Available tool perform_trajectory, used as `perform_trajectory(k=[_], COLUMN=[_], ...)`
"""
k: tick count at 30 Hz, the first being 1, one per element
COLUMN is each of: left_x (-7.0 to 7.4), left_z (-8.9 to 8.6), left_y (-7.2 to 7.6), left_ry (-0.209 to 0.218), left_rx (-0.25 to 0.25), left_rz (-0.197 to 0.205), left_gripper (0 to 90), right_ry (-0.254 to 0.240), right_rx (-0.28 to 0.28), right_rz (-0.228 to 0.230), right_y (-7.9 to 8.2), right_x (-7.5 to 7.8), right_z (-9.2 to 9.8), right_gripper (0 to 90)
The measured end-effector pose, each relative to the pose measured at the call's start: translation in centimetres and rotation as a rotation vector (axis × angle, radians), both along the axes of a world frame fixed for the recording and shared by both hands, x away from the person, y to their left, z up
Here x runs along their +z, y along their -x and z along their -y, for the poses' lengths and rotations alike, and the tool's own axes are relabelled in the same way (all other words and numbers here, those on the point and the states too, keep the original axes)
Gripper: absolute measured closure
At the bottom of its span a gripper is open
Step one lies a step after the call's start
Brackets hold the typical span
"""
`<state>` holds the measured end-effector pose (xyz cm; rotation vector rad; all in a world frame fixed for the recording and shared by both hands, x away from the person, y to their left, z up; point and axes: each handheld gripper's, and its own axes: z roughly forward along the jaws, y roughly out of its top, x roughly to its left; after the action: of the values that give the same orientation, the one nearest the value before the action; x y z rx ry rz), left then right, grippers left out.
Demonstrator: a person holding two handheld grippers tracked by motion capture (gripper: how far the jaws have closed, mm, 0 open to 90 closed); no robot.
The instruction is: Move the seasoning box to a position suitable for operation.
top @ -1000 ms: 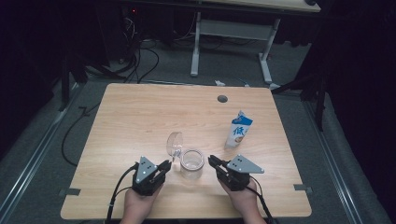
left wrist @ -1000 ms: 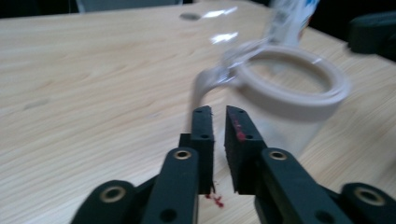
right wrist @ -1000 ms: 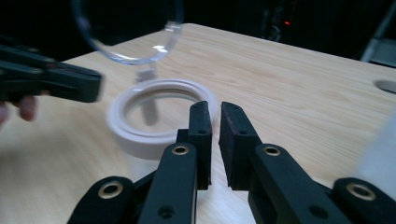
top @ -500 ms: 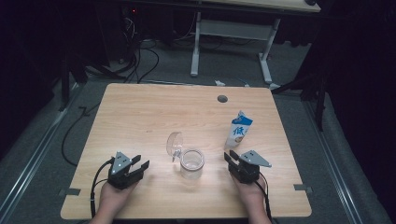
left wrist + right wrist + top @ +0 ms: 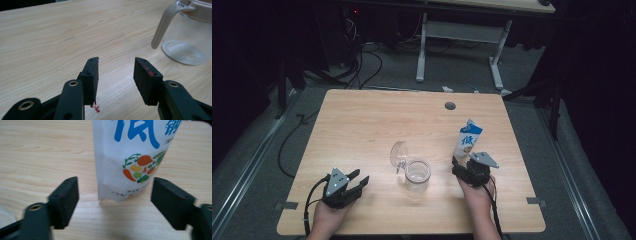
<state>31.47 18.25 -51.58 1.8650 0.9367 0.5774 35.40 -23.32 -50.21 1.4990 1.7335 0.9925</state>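
A clear glass jug [image 5: 417,175] with a pale handle stands at the table's front middle, its round lid [image 5: 399,155] tipped open. A white pouch [image 5: 467,140] with blue writing stands to its right. My left gripper [image 5: 359,177] rests left of the jug, open and empty, its jaws having opened within the last second. In the left gripper view the jug [image 5: 185,37] sits ahead to the right of that gripper [image 5: 116,61]. My right gripper [image 5: 462,165] is just in front of the pouch. Its jaws have just been opening. The pouch [image 5: 132,157] stands beyond the gap of that gripper [image 5: 116,183], untouched.
The wooden table [image 5: 362,125] has a round cable hole [image 5: 450,106] near its far edge. Red specks [image 5: 96,108] mark the wood under the left jaws. Another desk's legs [image 5: 422,45] and floor cables lie behind the table.
Both hands have drawn away from the jug: the left one to the left, the right one to the right toward the pouch. Both pairs of jaws have opened.
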Motion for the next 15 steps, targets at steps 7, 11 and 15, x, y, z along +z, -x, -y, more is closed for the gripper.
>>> perform_trajectory(k=[7,11,15], left_x=[-0.5,-0.7,-0.6], left_z=[0.1,0.1,-0.1], left_y=[-0.7,-0.8,-0.7], left_ry=[0.005,0.002,0.009], left_rx=[0.003,0.008,0.016], left_rz=[-0.025,-0.028,-0.025], left_gripper=[55.5,55.5,55.5], right_ry=[0.005,0.019,0.04], right_rx=[-0.045,-0.059,-0.068], right_rz=[-0.03,-0.036,-0.049], right_y=[-3.1,-4.5,-5.3], right_x=[-0.6,-0.7,-0.8], right_z=[0.2,0.4,0.0], right_gripper=[7.8,7.6,10.5])
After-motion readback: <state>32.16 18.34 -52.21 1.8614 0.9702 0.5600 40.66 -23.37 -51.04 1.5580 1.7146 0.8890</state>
